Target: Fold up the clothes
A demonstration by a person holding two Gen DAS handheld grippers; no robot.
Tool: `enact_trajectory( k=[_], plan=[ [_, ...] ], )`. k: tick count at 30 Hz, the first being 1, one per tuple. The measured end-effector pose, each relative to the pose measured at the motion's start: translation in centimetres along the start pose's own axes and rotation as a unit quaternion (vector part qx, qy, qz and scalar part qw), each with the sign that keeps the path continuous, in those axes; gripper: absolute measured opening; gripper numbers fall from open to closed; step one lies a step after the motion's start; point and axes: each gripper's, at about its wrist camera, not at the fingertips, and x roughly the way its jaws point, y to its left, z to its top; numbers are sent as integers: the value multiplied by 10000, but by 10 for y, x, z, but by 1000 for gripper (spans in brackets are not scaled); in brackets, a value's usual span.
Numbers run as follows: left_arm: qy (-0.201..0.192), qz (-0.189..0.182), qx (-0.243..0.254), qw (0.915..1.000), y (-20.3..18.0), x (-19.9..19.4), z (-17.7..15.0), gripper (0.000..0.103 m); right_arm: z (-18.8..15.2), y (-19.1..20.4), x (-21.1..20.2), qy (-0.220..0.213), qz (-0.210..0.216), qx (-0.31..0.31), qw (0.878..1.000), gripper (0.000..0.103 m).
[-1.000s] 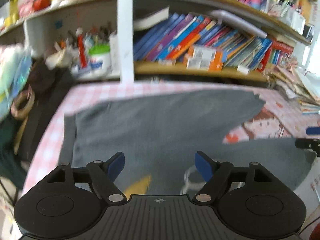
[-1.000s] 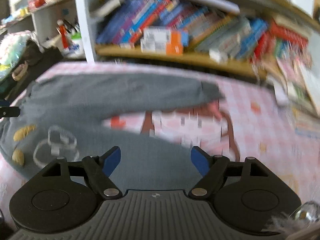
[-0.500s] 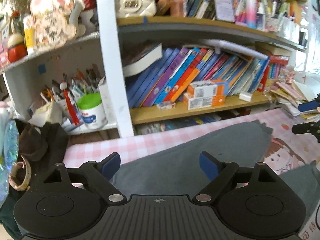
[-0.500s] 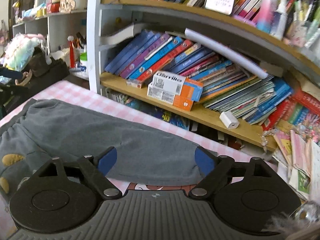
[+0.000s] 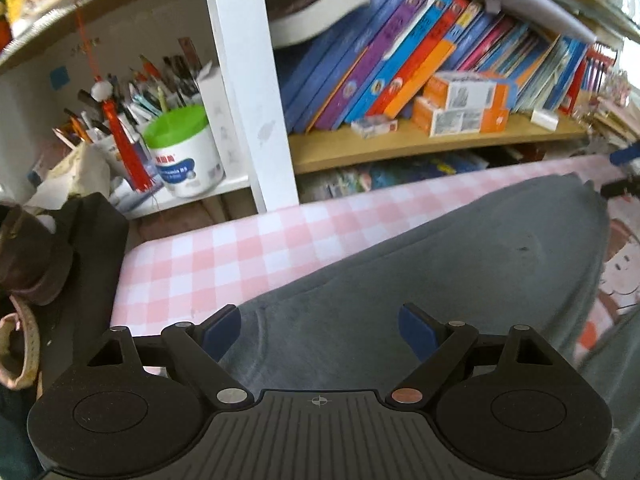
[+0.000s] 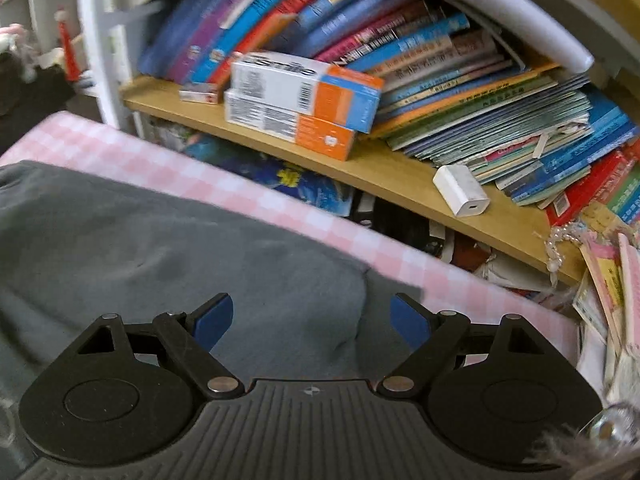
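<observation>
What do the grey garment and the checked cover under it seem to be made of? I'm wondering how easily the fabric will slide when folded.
The grey garment looks like a soft, matte knit, perhaps fleece or sweatshirt cotton: it lies in rounded, thick creases with no shine. The pink checked cover looks like a smooth, thin printed sheet lying flat; whether cloth or plastic cannot be told.

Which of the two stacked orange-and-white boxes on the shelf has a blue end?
The upper box. Its right end is blue, and it sits skewed atop the lower box, whose end is wholly orange.
</observation>
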Motion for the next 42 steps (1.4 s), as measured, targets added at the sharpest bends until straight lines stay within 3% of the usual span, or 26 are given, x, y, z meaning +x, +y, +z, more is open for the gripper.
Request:
enact_trajectory(
  k=[13, 21, 27, 28, 30, 31, 33, 34, 36, 39, 42],
  plan=[
    [343, -118, -239, 9991, 36, 69, 17, 88, 31, -22, 75, 400, 132, -327, 9986, 85],
    [708, -373, -240, 9965, 41, 97, 13, 87, 22, -32, 99, 675, 319, -86, 9972, 85],
    [667, -538, -304, 9959, 45, 98, 10, 86, 17, -40, 101, 668, 585, 262, 9957, 82],
    [667, -550, -299, 9958, 45, 97, 10, 85, 17, -41, 100, 656, 629, 272, 9955, 77],
    [662, -579, -291, 9957, 44, 96, 11, 71, 16, -41, 98, 632, 767, 318, 9945, 63],
    [652, -614, -279, 9956, 43, 94, 11, 65, 16, -41, 96, 606, 820, 333, 9942, 51],
    [656, -674, -226, 9953, 40, 91, 11, 41, 15, -39, 93, 576, 940, 304, 9934, 31],
    [660, -703, -198, 9951, 38, 89, 12, 37, 15, -36, 91, 580, 970, 288, 9932, 19],
    [655, -686, -57, 9955, 36, 85, 11, 15, 14, -32, 87, 578, 927, 210, 9938, 17],
    [504, -614, 96, 9968, 33, 71, 10, 11, 15, -24, 75, 417, 700, 75, 9966, 15],
    [107, -542, 7, 9985, 30, 45, 9, 10, 14, -18, 49, 84, 516, 36, 9986, 15]
  ],
)
